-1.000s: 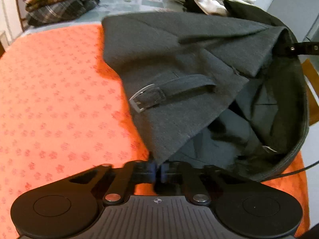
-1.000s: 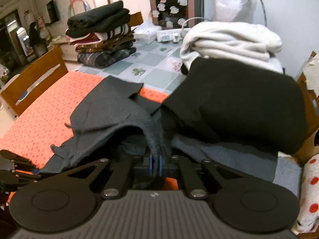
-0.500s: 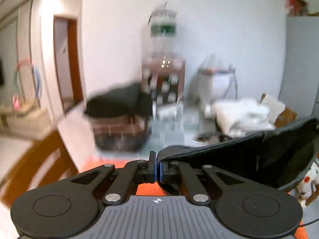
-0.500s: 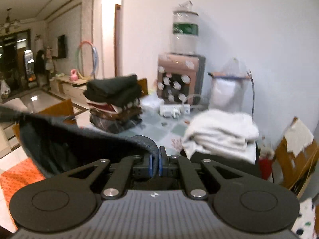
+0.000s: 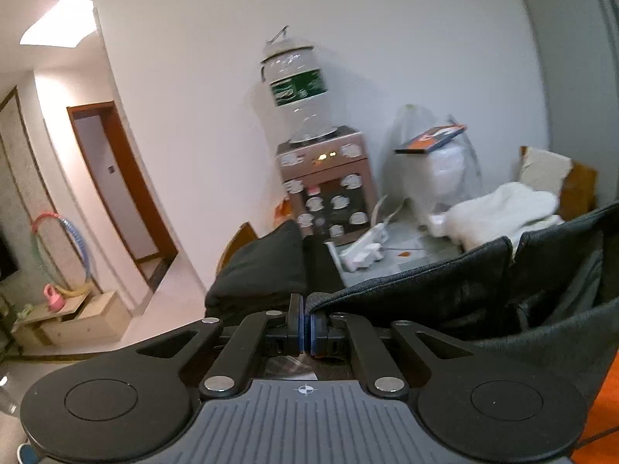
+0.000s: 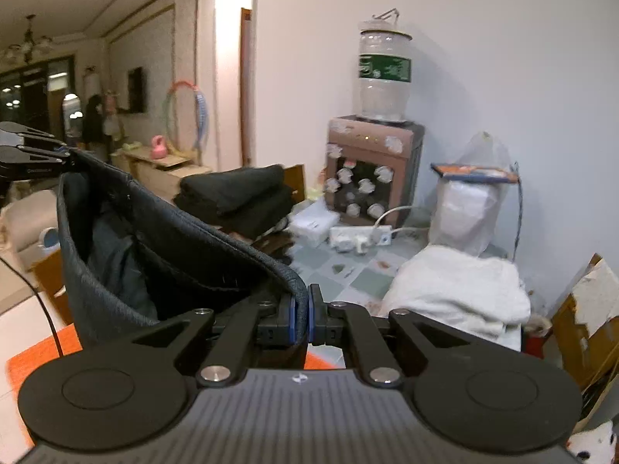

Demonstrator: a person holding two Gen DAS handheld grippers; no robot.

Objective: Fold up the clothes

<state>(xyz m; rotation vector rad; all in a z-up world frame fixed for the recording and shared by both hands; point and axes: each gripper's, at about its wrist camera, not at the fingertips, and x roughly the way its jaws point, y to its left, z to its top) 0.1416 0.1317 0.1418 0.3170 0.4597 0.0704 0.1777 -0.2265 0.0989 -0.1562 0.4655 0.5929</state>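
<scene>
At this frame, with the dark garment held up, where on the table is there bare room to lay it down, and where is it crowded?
Free: the orange cloth below the dark garment, and a tiled strip between the folded black stack and white pile. Crowded: the far end, with the power strip and a bagged item. Both hand-held grippers grip the garment.

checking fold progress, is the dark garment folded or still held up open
Held up open, not folded: the left tool and right tool each pinch an end of the dark garment, its edge stretched between them.

Left tongs (image 5: 304, 324) and right tongs (image 6: 301, 319) clamped, raised level.
</scene>
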